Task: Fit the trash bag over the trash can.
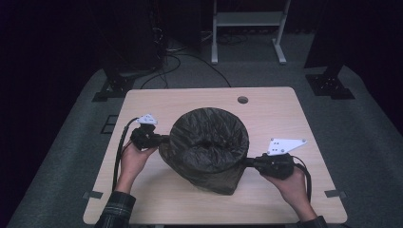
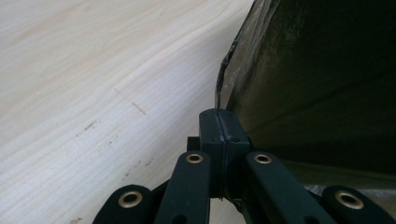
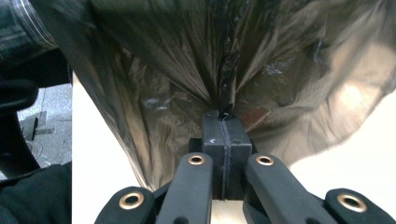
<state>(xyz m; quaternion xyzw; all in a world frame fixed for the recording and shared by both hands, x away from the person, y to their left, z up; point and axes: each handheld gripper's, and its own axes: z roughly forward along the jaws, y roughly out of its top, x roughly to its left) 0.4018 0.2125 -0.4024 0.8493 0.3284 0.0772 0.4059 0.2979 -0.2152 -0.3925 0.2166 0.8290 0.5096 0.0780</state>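
Left tongs are clenched on the left edge of the black bin bag; the bag sits mid-surface, mouth spread wide between both hands; right tongs pinch its right rim, film gathered between the jaws.

surface: pale rectangular wooden table with rounded corners | fixture: small round hole near far edge | resting on it: black crinkled plastic bin bag, mouth spread open, at centre | under table: grey carpet floor
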